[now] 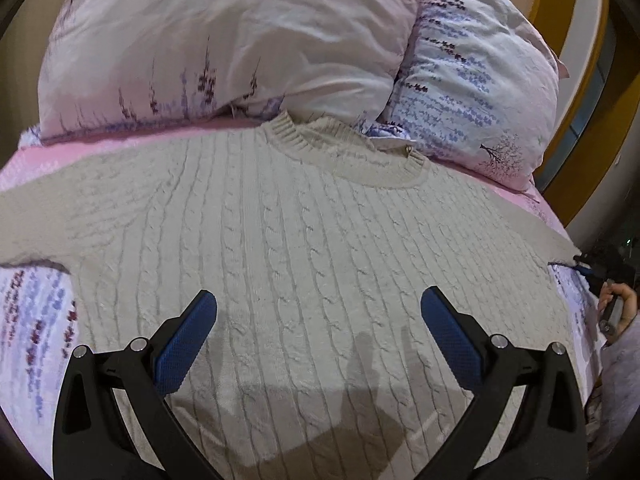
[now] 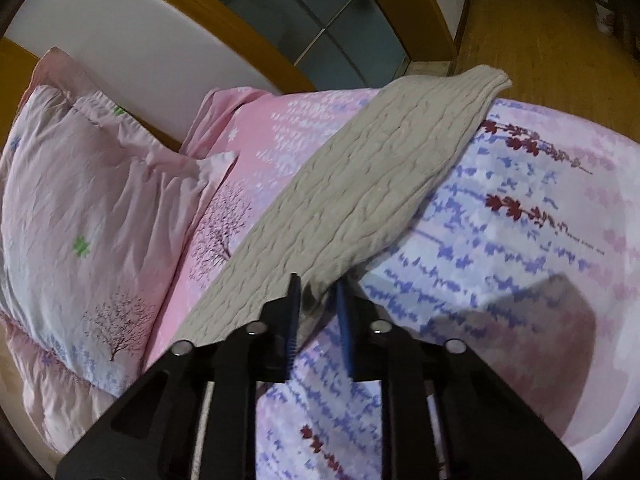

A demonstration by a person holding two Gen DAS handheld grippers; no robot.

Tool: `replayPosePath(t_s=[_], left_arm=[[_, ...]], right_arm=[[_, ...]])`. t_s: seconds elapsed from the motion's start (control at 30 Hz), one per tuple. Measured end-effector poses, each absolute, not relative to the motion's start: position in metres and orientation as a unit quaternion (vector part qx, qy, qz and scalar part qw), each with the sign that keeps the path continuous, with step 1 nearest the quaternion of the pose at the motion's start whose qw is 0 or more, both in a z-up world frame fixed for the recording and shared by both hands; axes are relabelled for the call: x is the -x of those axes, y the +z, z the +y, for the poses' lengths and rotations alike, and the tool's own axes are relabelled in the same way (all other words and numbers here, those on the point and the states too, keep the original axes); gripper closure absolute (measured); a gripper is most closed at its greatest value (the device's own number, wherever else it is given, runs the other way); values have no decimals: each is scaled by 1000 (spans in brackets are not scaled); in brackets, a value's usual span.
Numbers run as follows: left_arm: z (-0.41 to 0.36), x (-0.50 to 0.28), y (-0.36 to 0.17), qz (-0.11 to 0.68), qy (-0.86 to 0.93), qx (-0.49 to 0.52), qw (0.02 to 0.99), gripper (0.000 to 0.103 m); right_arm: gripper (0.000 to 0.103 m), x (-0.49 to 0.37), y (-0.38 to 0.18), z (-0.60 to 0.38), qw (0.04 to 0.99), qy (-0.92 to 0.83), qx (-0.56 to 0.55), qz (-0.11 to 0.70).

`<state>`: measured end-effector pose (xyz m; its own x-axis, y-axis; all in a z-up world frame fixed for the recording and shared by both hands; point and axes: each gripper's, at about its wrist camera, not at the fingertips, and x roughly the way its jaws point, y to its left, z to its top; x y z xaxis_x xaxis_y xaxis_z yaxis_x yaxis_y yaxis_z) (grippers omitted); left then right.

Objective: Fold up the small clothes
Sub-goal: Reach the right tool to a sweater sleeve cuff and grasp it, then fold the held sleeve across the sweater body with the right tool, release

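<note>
The left gripper [image 1: 319, 312] hangs with fingers spread wide over the sweater [image 1: 304, 248] lying flat across the frame's middle on the bed [image 2: 520, 240], while the right gripper [image 2: 318, 300] has its fingers clamped on a sleeve [image 2: 360, 184] running toward the upper right, pillows [image 1: 224, 40] beyond.

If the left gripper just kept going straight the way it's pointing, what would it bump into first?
Most likely the sweater. The left gripper is open and angled down over its front, so it would meet the knit before the pillows beyond. How far above the cloth it is, I can't judge.
</note>
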<state>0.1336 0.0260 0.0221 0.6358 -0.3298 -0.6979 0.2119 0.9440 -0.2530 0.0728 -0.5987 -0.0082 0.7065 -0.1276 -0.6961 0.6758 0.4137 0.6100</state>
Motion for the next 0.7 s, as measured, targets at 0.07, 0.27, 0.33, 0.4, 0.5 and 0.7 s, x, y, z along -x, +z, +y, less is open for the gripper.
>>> replayPosePath(t_s=[0.07, 0.27, 0.33, 0.4, 0.5, 0.7], left_arm=[[30, -136, 19, 404, -158, 90, 896, 1], [42, -139, 19, 395, -177, 134, 891, 1], [44, -139, 18, 391, -175, 140, 893, 1], [45, -140, 17, 392, -174, 146, 891, 1], [47, -141, 15, 388, -174, 157, 892, 1], [52, -142, 14, 379, -168, 170, 894, 1]], right_arm=[[95, -73, -5, -597, 798, -262, -457, 293], [96, -82, 49, -557, 864, -267, -344, 254], [96, -88, 68, -535, 886, -235, -320, 242], [96, -99, 88, -502, 910, -187, -287, 235], [96, -120, 104, -437, 935, -89, -236, 248], [97, -161, 65, -291, 916, 106, -132, 364]])
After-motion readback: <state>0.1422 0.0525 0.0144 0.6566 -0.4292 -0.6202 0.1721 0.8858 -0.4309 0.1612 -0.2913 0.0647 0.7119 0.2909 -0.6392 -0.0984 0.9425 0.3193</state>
